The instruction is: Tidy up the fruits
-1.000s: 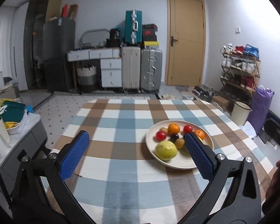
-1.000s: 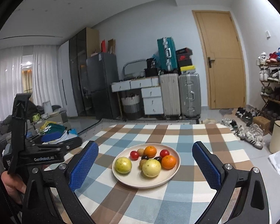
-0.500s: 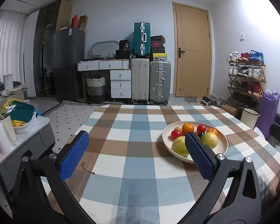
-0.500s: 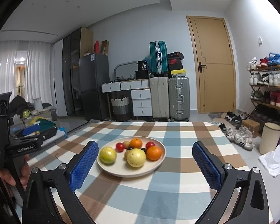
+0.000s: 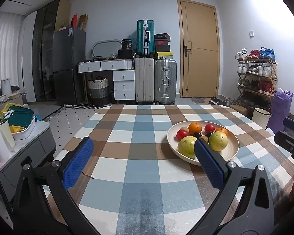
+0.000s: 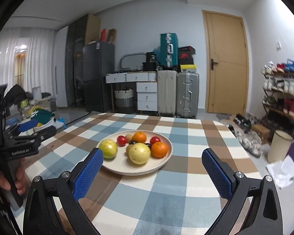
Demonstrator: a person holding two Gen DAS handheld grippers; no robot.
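Observation:
A cream plate (image 5: 234,146) (image 6: 166,160) sits on the checked tablecloth and holds two yellow-green guavas (image 5: 187,148) (image 6: 139,153), two oranges (image 5: 195,127) (image 6: 159,149), two red tomatoes (image 5: 182,134) (image 6: 121,140) and some small dark and brown fruits. My left gripper (image 5: 143,164) is open and empty, above the cloth to the left of the plate. My right gripper (image 6: 152,173) is open and empty, just in front of the plate. The left gripper also shows at the left edge of the right wrist view (image 6: 19,141).
The table (image 5: 143,176) carries the blue, brown and white cloth. A grey side cabinet (image 5: 19,150) with bottles and a basket stands to the left. Suitcases (image 5: 155,80), drawers, a fridge, a door and a shoe rack (image 5: 254,78) line the room behind.
Both grippers have tilted up and shifted, so the plate sits lower and nearer in both views. Both stay open and empty. The fruits have not moved.

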